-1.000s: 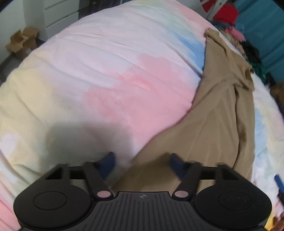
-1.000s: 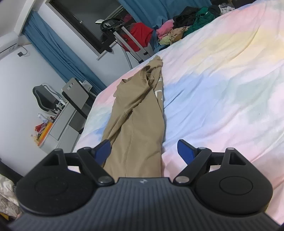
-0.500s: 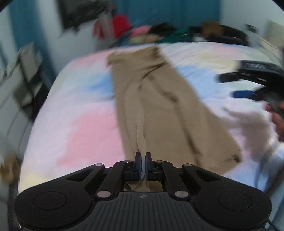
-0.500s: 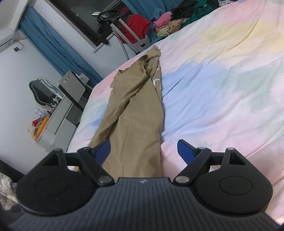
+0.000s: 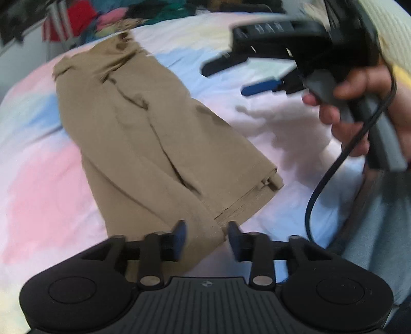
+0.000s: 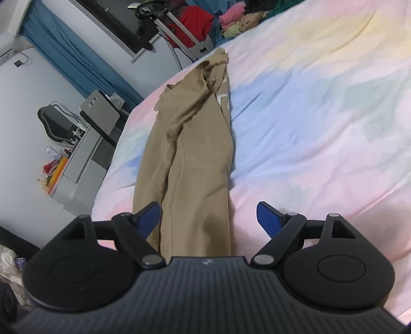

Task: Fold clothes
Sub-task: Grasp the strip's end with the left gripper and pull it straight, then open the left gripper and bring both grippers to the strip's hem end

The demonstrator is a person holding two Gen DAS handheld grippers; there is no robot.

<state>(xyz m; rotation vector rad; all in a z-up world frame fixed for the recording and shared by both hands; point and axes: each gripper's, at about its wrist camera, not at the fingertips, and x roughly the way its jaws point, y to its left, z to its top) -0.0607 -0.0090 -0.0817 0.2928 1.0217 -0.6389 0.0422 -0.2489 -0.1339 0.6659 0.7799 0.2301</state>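
left hand-held gripper (image 5: 206,237) parted, right hand-held gripper (image 6: 209,214) spread

No text, label or number is legible; pale markings on the tan garment (image 6: 223,99) are unreadable.

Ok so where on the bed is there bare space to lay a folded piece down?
Bare sheet lies right of the tan garment, across the blue and pink bedspread. There is also a pink patch on the garment's other side. It is crowded at the far edge, where the clothes pile sits.
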